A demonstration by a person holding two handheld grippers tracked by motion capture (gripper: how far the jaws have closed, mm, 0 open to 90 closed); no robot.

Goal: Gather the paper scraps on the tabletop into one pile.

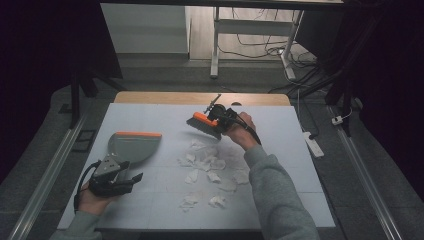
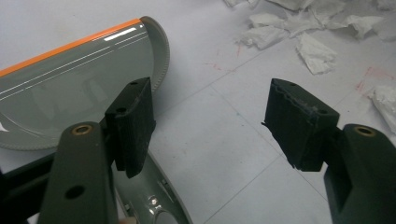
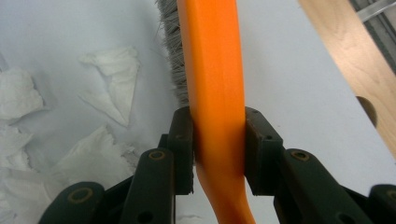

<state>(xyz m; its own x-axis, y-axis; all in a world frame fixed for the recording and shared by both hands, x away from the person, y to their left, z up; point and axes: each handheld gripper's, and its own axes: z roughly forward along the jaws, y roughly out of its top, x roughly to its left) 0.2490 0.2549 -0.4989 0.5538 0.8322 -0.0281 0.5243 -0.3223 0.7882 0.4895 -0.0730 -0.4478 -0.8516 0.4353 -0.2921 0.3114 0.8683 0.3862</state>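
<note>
Right gripper [image 3: 218,140]: clamped on orange brush [image 3: 212,70] handle (paper scraps [image 3: 112,79] beside). Left gripper [image 2: 210,126]: jaws apart, unladen; grey dustpan [image 2: 70,84] alongside.

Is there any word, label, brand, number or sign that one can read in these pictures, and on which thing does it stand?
None can be read.
Brush: plain orange handle, no print.
Dustpan: grey with an orange edge, no lettering visible.
Paper scraps: blank white.
Mat: faint red marks only, not legible as letters or numbers.
</note>
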